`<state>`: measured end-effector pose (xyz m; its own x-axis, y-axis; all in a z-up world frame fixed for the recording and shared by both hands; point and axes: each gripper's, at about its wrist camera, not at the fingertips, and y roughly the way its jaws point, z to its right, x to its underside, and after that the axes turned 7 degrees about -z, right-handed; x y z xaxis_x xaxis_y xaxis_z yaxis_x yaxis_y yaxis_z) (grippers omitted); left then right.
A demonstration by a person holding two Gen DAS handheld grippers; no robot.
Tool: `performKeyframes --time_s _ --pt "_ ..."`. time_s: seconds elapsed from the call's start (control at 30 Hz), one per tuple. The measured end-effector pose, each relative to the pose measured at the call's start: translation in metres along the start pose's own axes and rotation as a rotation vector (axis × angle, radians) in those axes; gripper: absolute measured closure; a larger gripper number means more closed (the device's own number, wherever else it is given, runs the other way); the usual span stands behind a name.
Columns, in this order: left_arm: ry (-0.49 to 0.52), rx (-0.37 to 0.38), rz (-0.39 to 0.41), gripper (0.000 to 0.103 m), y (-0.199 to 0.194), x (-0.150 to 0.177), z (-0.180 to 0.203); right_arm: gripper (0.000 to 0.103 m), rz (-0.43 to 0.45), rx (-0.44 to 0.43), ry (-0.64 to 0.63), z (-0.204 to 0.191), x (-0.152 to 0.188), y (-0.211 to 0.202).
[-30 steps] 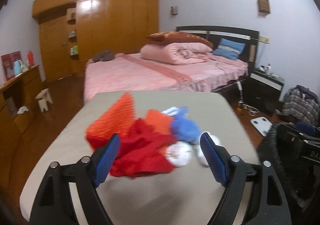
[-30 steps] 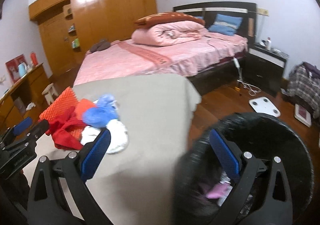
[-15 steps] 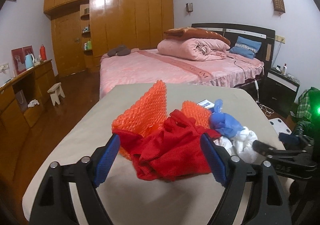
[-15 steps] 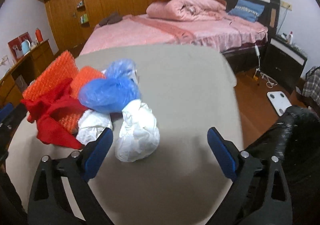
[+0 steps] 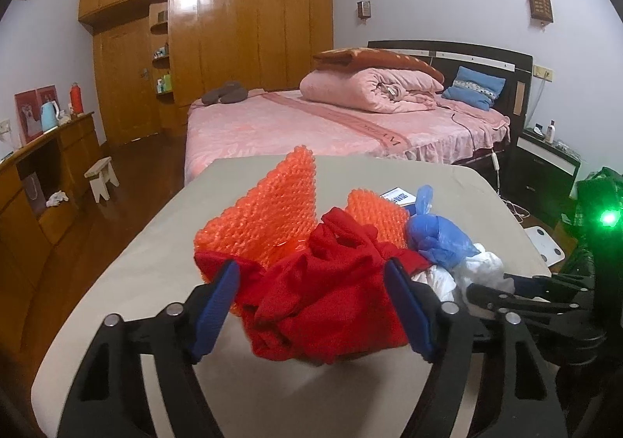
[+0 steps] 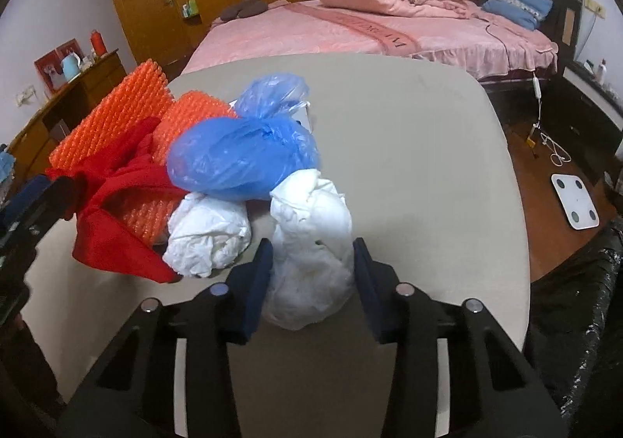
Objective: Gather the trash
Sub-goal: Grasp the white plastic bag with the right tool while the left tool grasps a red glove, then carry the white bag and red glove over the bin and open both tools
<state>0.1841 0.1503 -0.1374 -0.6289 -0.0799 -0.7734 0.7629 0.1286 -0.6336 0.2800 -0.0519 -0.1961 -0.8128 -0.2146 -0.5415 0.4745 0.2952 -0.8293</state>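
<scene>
1. A knotted white plastic bag [image 6: 309,255] of trash stands on the beige-covered table [image 6: 428,165], pinched between the right gripper [image 6: 309,278] pads, whose jaws have just been closing.
2. Lift straight up, clear of the blue plastic bag [image 6: 241,157] beyond the jaws.
3. The left gripper [image 5: 311,305] jaws, just narrowing, straddle the crumpled red cloth [image 5: 327,305] without clearly pressing it.
4. The black-lined bin [image 6: 580,301] waits right of the jaws.

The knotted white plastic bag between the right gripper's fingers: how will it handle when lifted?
The white plastic bag is crumpled thin film, so it will probably squash and sag rather than hold shape. It looks light for its bulk. The right gripper has just been closing around its lower part; smooth plastic may slip.
</scene>
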Motion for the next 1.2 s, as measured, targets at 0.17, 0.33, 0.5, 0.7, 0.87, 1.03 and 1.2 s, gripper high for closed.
performKeyframes --time_s 0.17,0.33,0.5,0.7,0.87,1.03,1.2 --pt "0.002 0.012 -0.023 0.051 0.008 -0.001 0.002 0.064 0.032 0.011 0.016 0.005 0.002 -0.015" --pt "0.016 0.036 -0.038 0.084 0.014 0.001 0.006 0.064 0.051 0.02 0.028 0.01 0.006 -0.027" --pt "0.018 0.035 -0.007 0.094 0.006 -0.001 0.008 0.064 0.077 0.021 0.019 0.008 0.008 -0.041" --pt "0.006 0.058 0.052 0.096 -0.021 -0.014 0.009 0.064 0.129 0.0 0.019 0.008 0.004 -0.067" --pt "0.007 0.086 0.094 0.096 -0.046 -0.027 0.017 0.064 0.175 -0.012 0.016 0.009 -0.001 -0.091" --pt "0.005 0.115 0.117 0.096 -0.065 -0.034 0.025 0.064 0.209 -0.018 0.021 0.013 -0.003 -0.111" --pt "0.024 0.133 0.128 0.096 -0.077 -0.038 0.039 0.064 0.234 -0.015 0.03 0.021 0.0 -0.132"
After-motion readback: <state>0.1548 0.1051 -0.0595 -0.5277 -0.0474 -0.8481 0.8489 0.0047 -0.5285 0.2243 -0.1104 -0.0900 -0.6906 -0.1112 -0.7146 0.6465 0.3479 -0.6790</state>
